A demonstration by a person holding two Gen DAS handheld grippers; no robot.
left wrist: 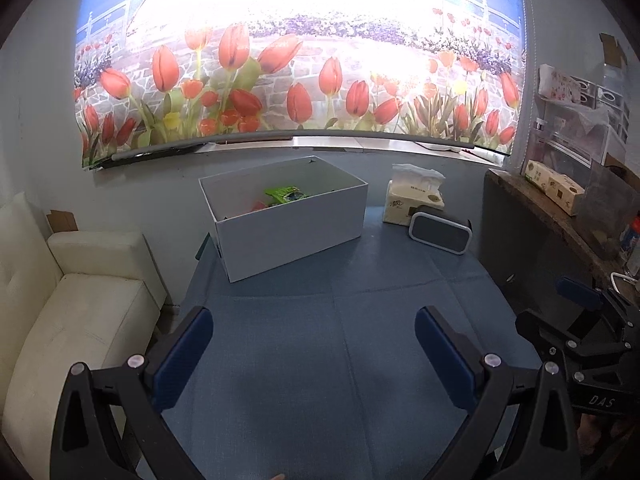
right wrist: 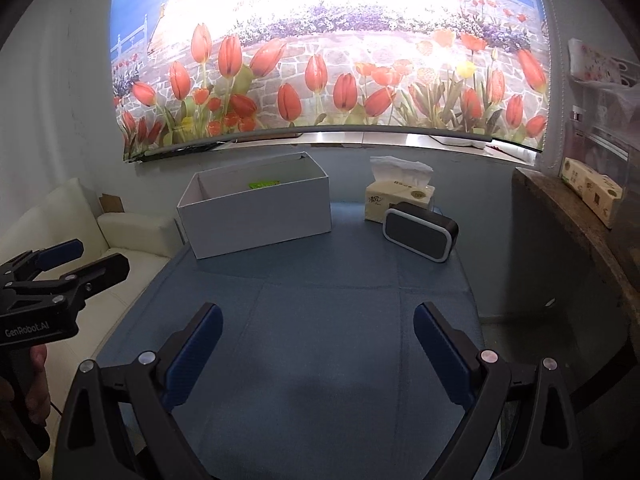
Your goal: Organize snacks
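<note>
Ahead, white box (left wrist: 288, 220) near blue table (left wrist: 320, 360) far edge.

Green snack packet (left wrist: 285, 196) inside white box (left wrist: 292, 236)

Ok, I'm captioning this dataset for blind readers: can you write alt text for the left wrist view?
Open left tongs, holding nothing, hover over a blue tabletop facing an open white box with a green snack packet inside. A tissue pack and a small dark speaker sit right of the box, below a tulip-print blind; a cream sofa lies left.
</note>
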